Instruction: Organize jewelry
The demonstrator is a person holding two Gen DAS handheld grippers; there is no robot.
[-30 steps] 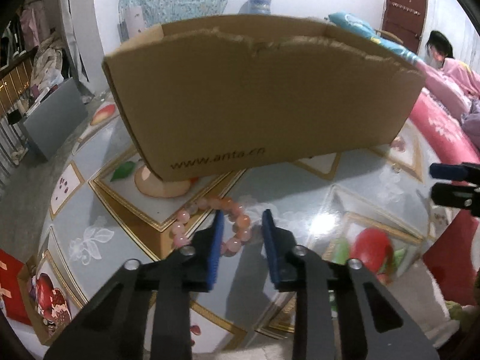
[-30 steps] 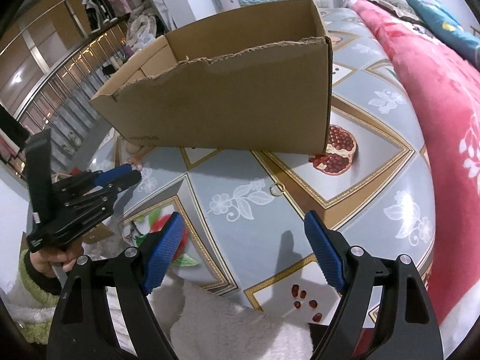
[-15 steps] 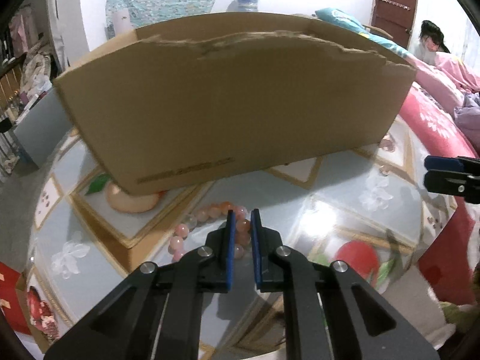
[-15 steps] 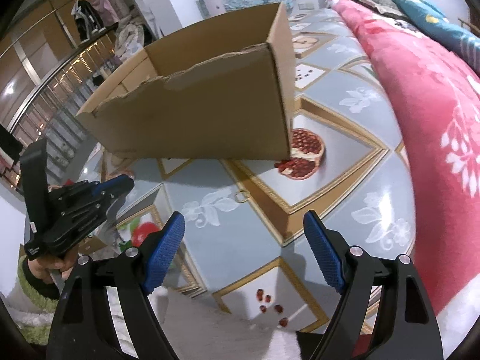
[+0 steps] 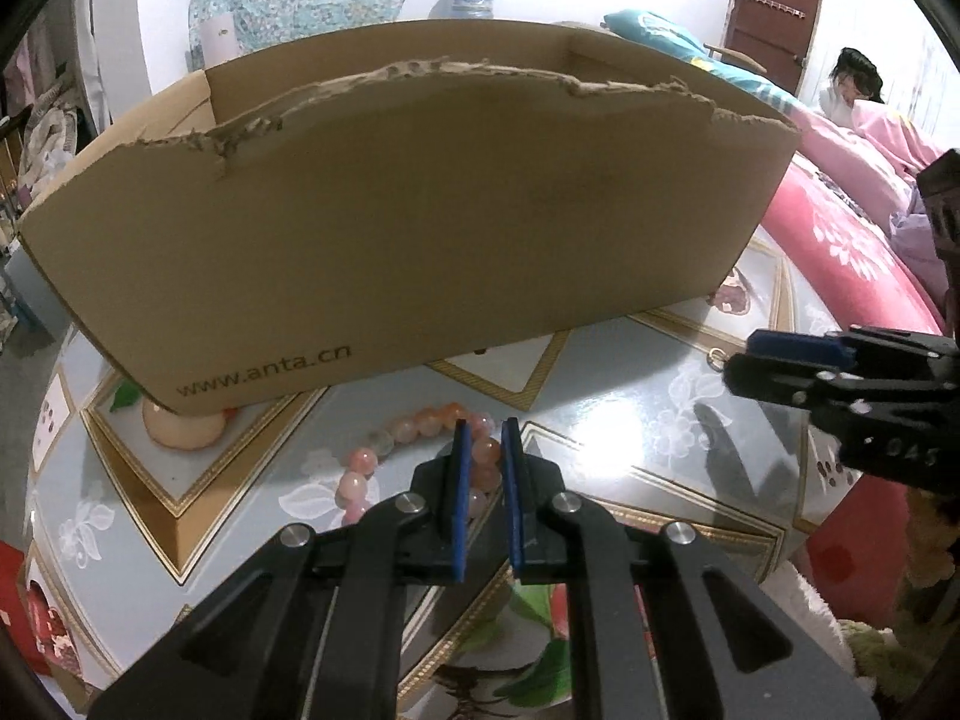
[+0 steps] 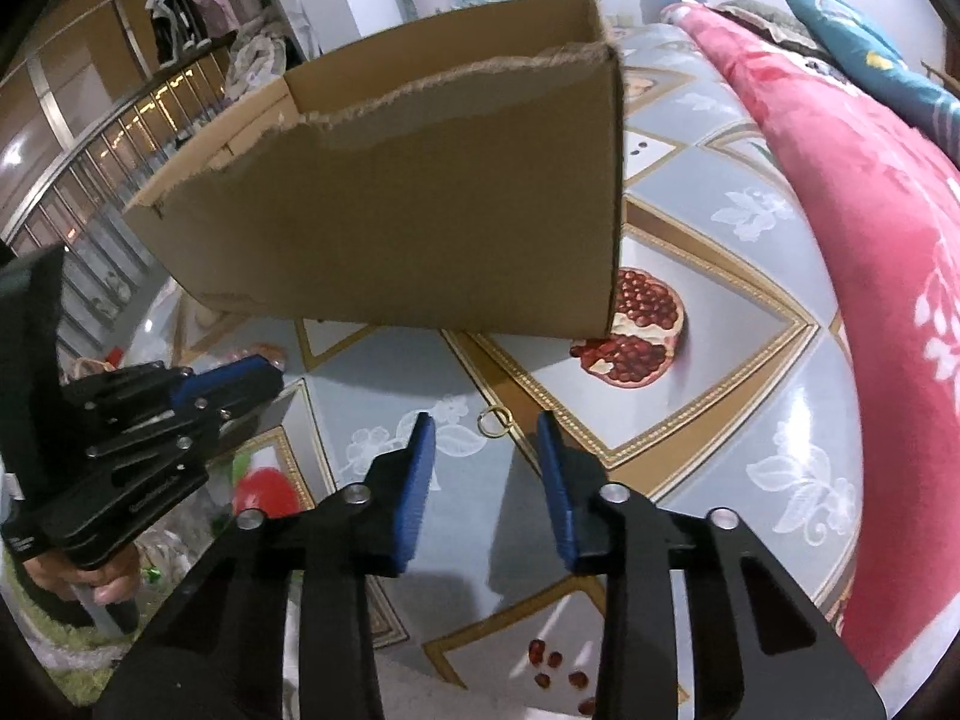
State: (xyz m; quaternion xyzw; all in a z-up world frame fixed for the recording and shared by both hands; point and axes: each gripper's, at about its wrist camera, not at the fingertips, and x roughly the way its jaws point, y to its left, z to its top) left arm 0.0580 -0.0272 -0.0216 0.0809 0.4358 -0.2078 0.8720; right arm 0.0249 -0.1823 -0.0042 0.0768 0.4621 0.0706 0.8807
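A pink bead bracelet [image 5: 384, 438] lies on the glossy fruit-print tablecloth [image 5: 630, 396], in front of a torn cardboard box [image 5: 420, 240]. My left gripper [image 5: 485, 429] is shut on the bracelet's right side, with a bead pinched between its blue pads. A small gold ring [image 6: 493, 422] lies flat on the cloth between the tips of my right gripper [image 6: 485, 441]. That gripper's jaws are closing and its pads stand clear of the ring. In the left wrist view the ring [image 5: 717, 354] sits just off the right gripper [image 5: 780, 354].
The box [image 6: 420, 210] fills the table's middle and blocks the far side. A red floral blanket [image 6: 870, 240] runs along the right edge. A hand [image 6: 90, 576] holds the left gripper [image 6: 240, 375]. A person [image 5: 852, 84] sits far back on the right.
My left jaws came together on the bracelet and the gripper moved closer to the box. My right gripper dropped toward the gold ring and its jaws narrowed sharply.
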